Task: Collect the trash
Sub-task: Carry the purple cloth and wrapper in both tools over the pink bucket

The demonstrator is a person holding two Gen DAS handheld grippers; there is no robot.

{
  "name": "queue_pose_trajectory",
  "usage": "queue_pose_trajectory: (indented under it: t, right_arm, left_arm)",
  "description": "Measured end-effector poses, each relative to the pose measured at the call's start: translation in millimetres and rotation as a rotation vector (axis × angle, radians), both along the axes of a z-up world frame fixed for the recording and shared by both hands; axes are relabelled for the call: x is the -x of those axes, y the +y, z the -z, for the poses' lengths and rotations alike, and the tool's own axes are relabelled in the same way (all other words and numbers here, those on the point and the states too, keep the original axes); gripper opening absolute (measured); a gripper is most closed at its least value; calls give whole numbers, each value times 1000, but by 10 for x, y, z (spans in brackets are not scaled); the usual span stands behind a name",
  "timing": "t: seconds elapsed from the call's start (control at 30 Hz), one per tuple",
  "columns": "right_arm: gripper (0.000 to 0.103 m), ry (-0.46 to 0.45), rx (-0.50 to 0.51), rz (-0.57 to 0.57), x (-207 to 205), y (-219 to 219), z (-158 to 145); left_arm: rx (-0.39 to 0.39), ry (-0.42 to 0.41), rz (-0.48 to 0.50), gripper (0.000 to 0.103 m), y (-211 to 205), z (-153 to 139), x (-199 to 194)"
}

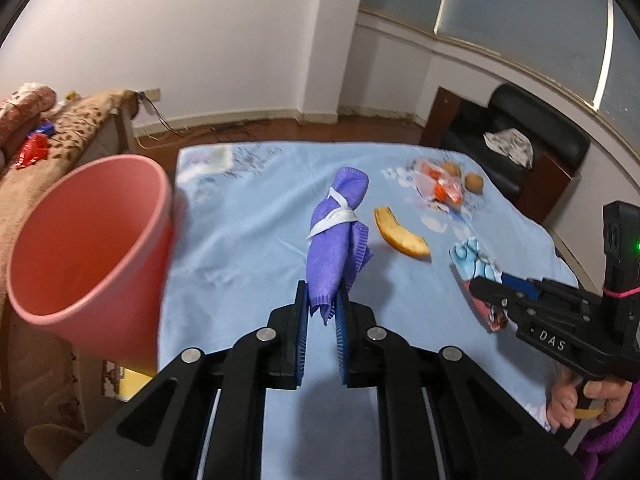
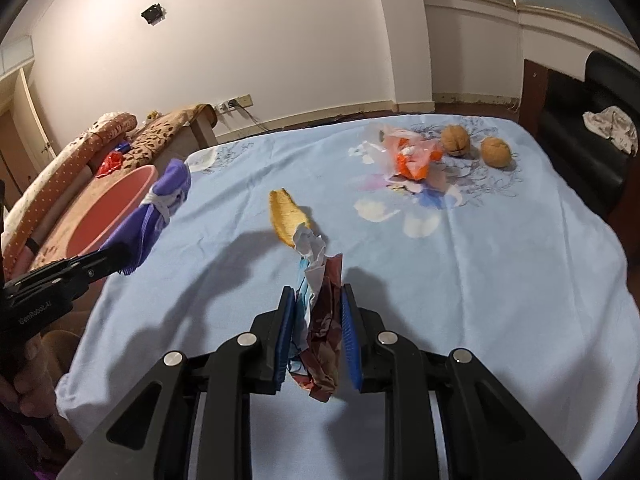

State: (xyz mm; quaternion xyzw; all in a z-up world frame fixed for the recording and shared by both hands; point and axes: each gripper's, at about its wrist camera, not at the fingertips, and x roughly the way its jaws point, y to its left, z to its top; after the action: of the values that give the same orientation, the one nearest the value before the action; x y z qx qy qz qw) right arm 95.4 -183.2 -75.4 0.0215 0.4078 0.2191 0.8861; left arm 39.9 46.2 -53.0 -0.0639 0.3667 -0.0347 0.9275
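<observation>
**Both grippers loaded, bin waiting on your left**

You have a piece in each tool. Your left gripper (image 1: 322, 306) is clamped on the bottom edge of a purple cloth bundle (image 1: 338, 224), a soft, ribbed microfibre roll cinched around its middle with a white band, and it stands up from the pads clear of the tablecloth. Your right gripper (image 2: 316, 320) is pinched on a crumpled wrapper (image 2: 320, 304), glossy printed foil, dark red and pale blue, with a white torn end sticking up past the fingertips.

The pink bin (image 1: 90, 240) sits just off the table's left edge, a smooth plastic tub with its mouth open toward you; what I can see of its inside looks bare. So, as I read it, nothing is in yet, and you are at the carry-and-drop stage with two items.

Left on the pale blue tablecloth (image 1: 248, 240): a curved yellow peel (image 1: 400, 232), dry and rigid-looking, near the middle; a scrunched clear-and-orange plastic bag (image 2: 408, 156) toward the far side; and two round, wrinkled walnuts (image 2: 455, 140) just beside it. Expect several more trips after these drops.
</observation>
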Motion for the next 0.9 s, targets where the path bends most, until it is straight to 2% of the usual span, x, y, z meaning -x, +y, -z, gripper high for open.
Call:
queue_pose_trajectory:
  t: [0.2,0.33,0.57,0.9]
  right_arm:
    - [22,-32,1,-52,37,227,-108]
    - [22,-57,0,-89,39,401,-207]
    - [22,-108,-12,-161,37,746,-392]
    - [22,-139,-12,-258,28,1209,-537]
  left_arm:
    - [-28,-66,-62,12,60,-104,107]
    - [-14,-82,-112,12,160,-127,138]
    - [-33,-125,-212,12,344,-160,211]
    - [-5,-119,-366,12,692,-134,243]
